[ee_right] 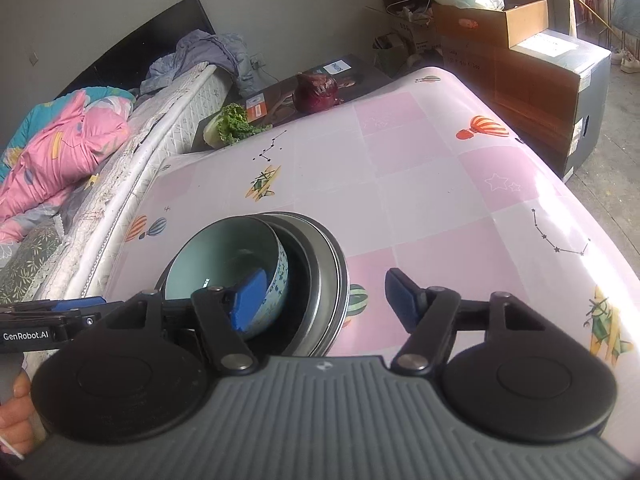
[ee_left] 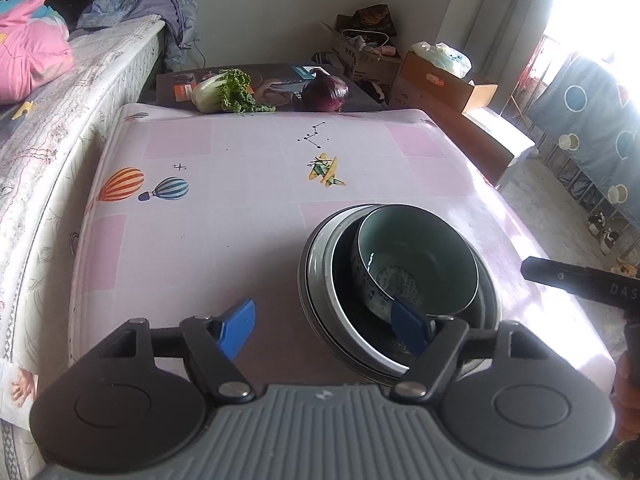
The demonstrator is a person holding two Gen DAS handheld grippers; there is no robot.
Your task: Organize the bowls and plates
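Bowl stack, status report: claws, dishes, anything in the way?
Left claw open, empty. Right claw open, empty. Bowl nested in plates, tilted. Tabletop around stack unobstructed.

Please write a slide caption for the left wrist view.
Left gripper, jaws open, above a patterned bowl nested in stacked plates.

Stacked dishes [ee_left: 320, 280] on pink table [ee_left: 240, 200]
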